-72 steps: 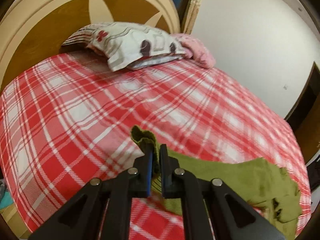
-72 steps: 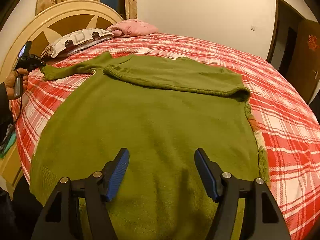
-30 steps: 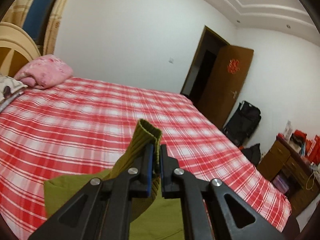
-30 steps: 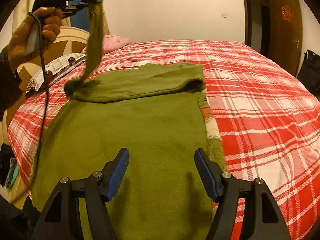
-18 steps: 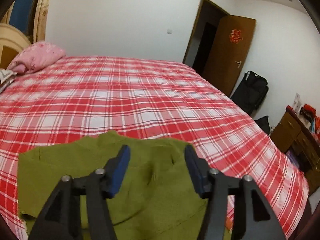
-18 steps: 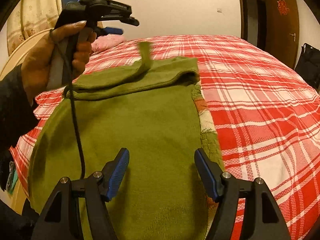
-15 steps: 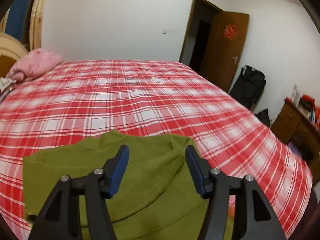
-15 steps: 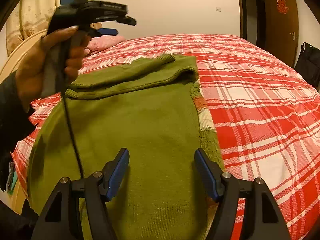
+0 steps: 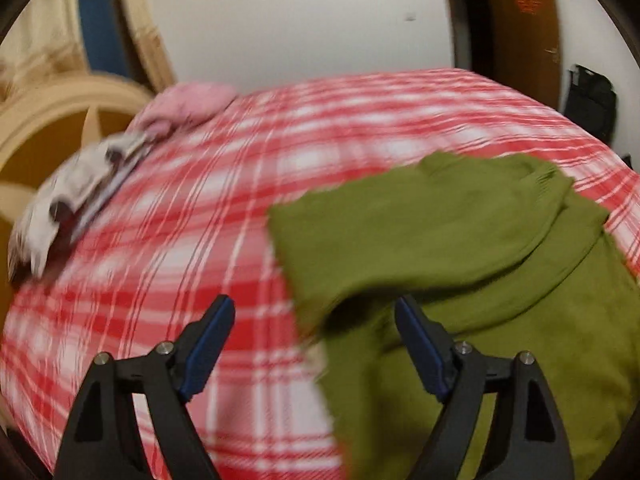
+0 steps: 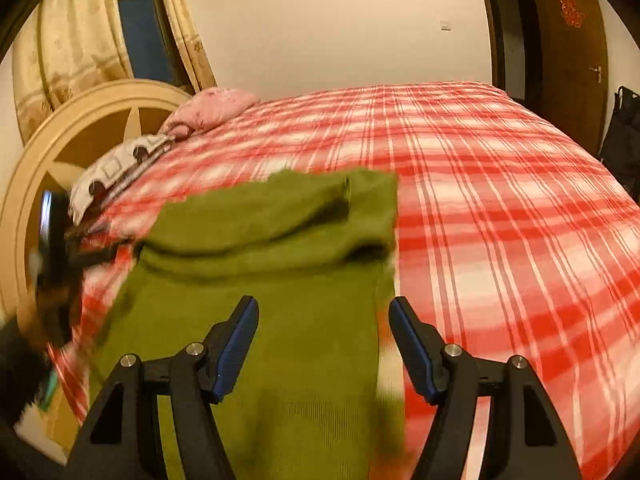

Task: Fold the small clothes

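Observation:
A green knit sweater [image 10: 280, 280] lies flat on the red plaid bed, both sleeves folded across its upper part. In the left wrist view the sweater [image 9: 460, 248] fills the right half. My left gripper [image 9: 314, 344] is open and empty, over the sweater's left edge. It shows blurred at the left edge of the right wrist view [image 10: 60, 248]. My right gripper [image 10: 324, 344] is open and empty above the sweater's lower body.
The red plaid bed [image 10: 500, 200] stretches to the right. A patterned pillow [image 10: 120, 164] and a pink pillow [image 10: 212, 108] lie by the round headboard [image 10: 80, 136]. A brown door [image 10: 568, 60] and a dark bag [image 10: 624, 128] stand far right.
My left gripper carried the sleeve up and across the sweater, opened and let it drop. It has since swung left and down beside the sweater. My right gripper stayed open.

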Demonstrator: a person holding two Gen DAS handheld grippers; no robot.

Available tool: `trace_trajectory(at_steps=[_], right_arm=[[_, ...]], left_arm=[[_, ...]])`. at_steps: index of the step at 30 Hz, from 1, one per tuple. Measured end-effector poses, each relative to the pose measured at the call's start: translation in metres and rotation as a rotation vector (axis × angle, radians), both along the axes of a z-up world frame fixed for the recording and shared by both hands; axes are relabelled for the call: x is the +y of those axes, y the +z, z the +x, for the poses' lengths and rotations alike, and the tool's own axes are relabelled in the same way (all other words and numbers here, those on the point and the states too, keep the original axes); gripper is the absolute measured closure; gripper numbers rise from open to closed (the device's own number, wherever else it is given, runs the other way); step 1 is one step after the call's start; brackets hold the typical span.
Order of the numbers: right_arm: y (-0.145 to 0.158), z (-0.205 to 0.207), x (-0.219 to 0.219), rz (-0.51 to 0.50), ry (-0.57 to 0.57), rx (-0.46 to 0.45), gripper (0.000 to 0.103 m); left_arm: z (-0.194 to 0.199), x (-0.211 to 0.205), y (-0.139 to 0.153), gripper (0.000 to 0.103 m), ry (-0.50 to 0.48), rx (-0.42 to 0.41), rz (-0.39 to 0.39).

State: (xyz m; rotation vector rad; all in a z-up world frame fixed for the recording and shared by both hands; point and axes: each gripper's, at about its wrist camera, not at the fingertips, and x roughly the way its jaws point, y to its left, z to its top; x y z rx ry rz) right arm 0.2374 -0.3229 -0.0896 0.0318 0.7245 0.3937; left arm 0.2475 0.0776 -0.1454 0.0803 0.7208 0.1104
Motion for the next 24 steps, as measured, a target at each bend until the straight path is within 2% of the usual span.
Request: trace_trajectory(at_steps=[4, 8, 11, 13, 14, 15, 18, 20, 24], right_arm=[[-0.001, 0.068, 0.016, 0.068, 0.006, 0.084, 0.035], [-0.025, 0.131, 0.031, 0.113, -0.047, 0.192, 0.036], [-0.047, 0.164, 0.037, 0.177, -0.074, 0.283, 0.051], [-0.054, 0.176, 0.043, 0.149, -0.092, 0.301, 0.09], [-0.056, 0.181, 0.044, 0.136, -0.101, 0.303, 0.095], [-0.054, 0.181, 0.044, 0.134, -0.105, 0.29, 0.098], [-0.044, 0.167, 0.041, 0.1, -0.102, 0.225, 0.099], [-0.045, 0.158, 0.038, 0.075, -0.097, 0.208, 0.099], [-0.065, 0.155, 0.039, -0.018, -0.091, 0.244, 0.098]], left_arm=[[0.0, 0.009, -0.016, 0.018, 0.011, 0.022, -0.047], [0.011, 0.0, -0.022, 0.016, -0.014, 0.019, -0.063], [0.025, -0.003, -0.028, 0.016, 0.004, 0.025, -0.039], [0.036, 0.007, -0.036, 0.016, 0.057, 0.057, -0.014], [0.038, 0.01, -0.039, 0.016, 0.079, 0.073, -0.003], [0.039, 0.017, -0.044, 0.015, 0.109, 0.097, -0.003], [0.032, 0.04, -0.048, 0.007, 0.156, 0.117, -0.096], [0.029, 0.046, -0.05, 0.006, 0.164, 0.126, -0.121], [0.021, 0.038, -0.047, 0.006, 0.146, 0.115, -0.101]])
